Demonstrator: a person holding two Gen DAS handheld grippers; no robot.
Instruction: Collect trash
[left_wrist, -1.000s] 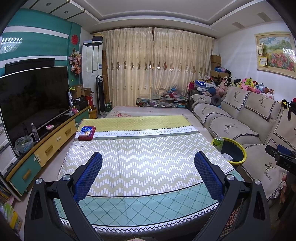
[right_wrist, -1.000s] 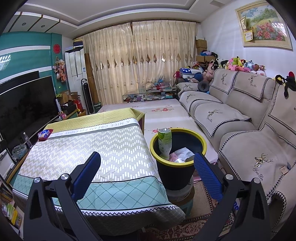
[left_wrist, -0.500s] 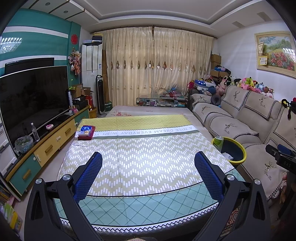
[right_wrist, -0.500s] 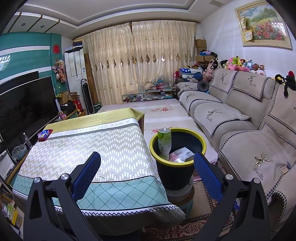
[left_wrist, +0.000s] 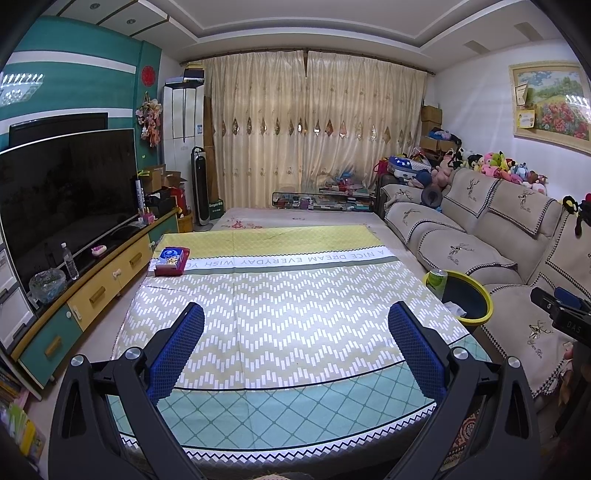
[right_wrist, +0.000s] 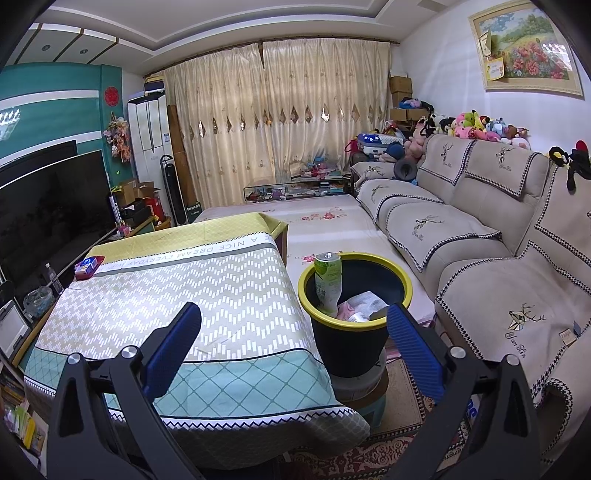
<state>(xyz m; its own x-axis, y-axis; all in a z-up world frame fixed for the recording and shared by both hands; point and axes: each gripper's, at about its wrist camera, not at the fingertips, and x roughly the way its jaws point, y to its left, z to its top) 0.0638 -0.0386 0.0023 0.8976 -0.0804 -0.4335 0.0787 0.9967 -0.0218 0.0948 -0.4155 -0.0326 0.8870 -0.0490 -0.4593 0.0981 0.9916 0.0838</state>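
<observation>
Both claws wide, empty; bin (right_wrist: 354, 332) just ahead of right gripper (right_wrist: 293, 325), well right of left gripper (left_wrist: 295, 325).

Two wrist fisheye views look down the room toward far curtains (left_wrist: 314, 129). The left sits over the cloth-covered table's (left_wrist: 288, 302) near edge; the right, further right, nears the bin (right_wrist: 354, 295). Both share table, bin, sofa (right_wrist: 480, 221).

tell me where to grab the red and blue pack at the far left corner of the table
Take the red and blue pack across its short width, coming straight down from above. It lies flat on the tablecloth with nothing beside it, so its side edges are free. The left claw is open and on its side of the table.
</observation>
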